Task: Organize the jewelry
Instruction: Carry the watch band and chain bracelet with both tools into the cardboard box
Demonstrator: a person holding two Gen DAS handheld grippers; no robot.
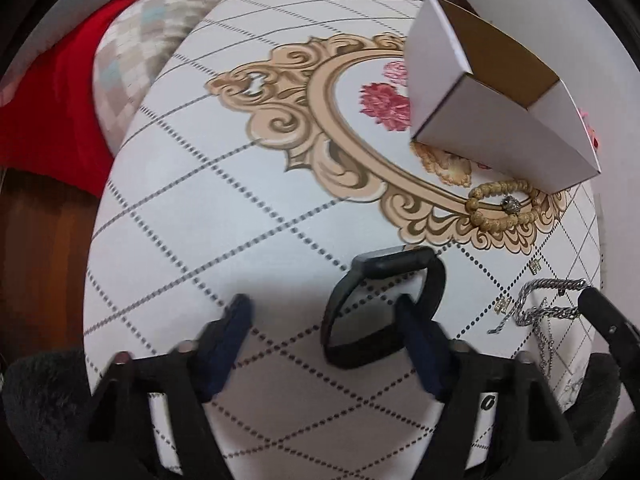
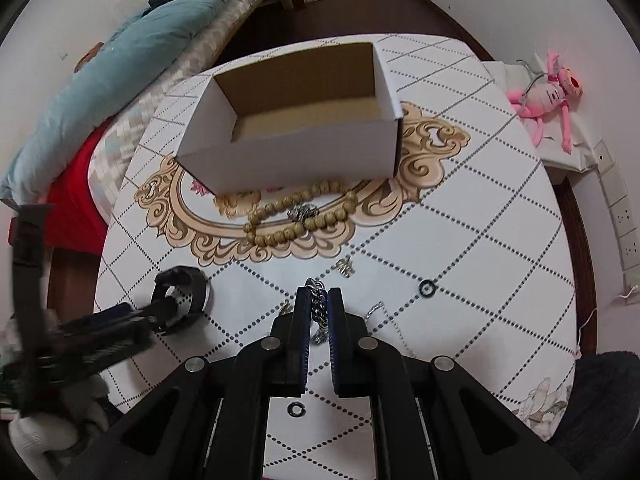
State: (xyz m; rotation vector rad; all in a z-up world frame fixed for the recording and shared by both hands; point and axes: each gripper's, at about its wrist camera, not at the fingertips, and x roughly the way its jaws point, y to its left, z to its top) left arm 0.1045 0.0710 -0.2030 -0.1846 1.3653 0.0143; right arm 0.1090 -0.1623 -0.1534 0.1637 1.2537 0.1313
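An open, empty white cardboard box (image 2: pixel 288 152) stands on the table (image 2: pixel 480 208); it also shows in the left wrist view (image 1: pixel 488 92). A wooden bead bracelet (image 2: pixel 304 216) with a small silver ring (image 2: pixel 303 213) inside it lies in front of the box. My right gripper (image 2: pixel 319 300) is shut on a silver chain (image 2: pixel 318 308). A black watch (image 1: pixel 380 304) lies on the table. My left gripper (image 1: pixel 324 312) is open, with its right finger (image 1: pixel 416 332) inside the watch band loop.
Two small black rings (image 2: pixel 427 288) (image 2: pixel 297 409) and small silver earrings (image 2: pixel 345 268) lie on the patterned tablecloth. A bed with teal blanket (image 2: pixel 120 80) and red sheet (image 1: pixel 48 112) is at the left. A pink plush toy (image 2: pixel 548 96) lies at the right.
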